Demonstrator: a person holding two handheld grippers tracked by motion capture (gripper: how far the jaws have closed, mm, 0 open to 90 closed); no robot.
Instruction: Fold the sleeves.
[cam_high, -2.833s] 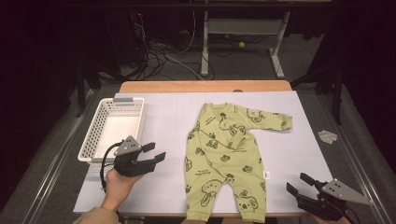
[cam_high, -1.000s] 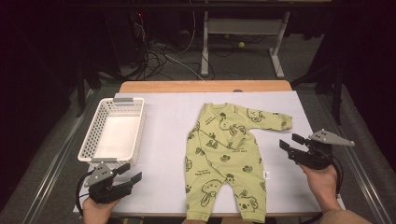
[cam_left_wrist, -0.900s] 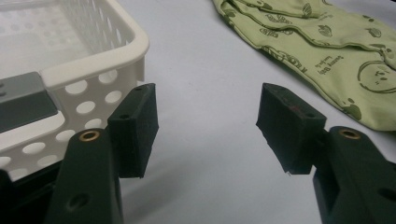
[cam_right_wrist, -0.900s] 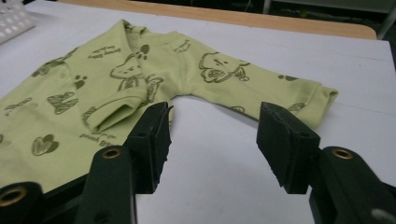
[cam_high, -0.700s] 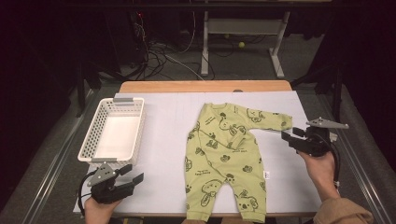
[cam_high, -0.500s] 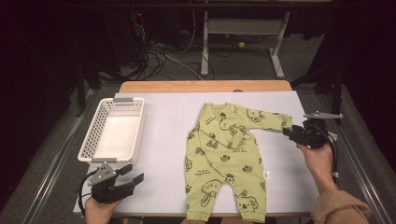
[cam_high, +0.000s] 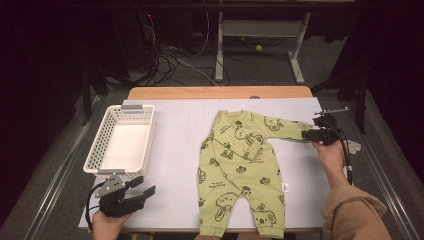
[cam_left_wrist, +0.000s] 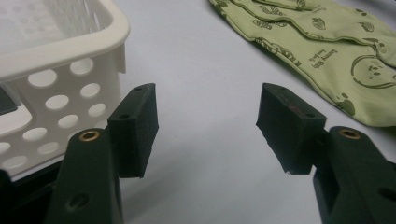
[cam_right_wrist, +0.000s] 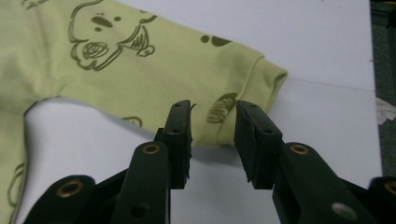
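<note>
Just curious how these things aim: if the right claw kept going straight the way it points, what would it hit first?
Most likely the cuff end of the green printed baby romper's sleeve, lying just ahead of the right claw.

A wooden table (cam_high: 220, 93) carries a pale grey sheet (cam_high: 180, 150) that covers nearly all of its top, leaving a bare strip of wood along the far edge. A light green baby romper (cam_high: 240, 170) printed with dark cartoon figures lies flat on the sheet, right of its middle, legs toward the near edge and one long sleeve (cam_right_wrist: 154, 70) stretched out toward the right side. A white plastic basket (cam_high: 121, 140) with a perforated wall stands on the sheet well to the left of the romper, near the table's left edge. A small white tag (cam_high: 285, 187) lies just beside the romper's right leg.
</note>
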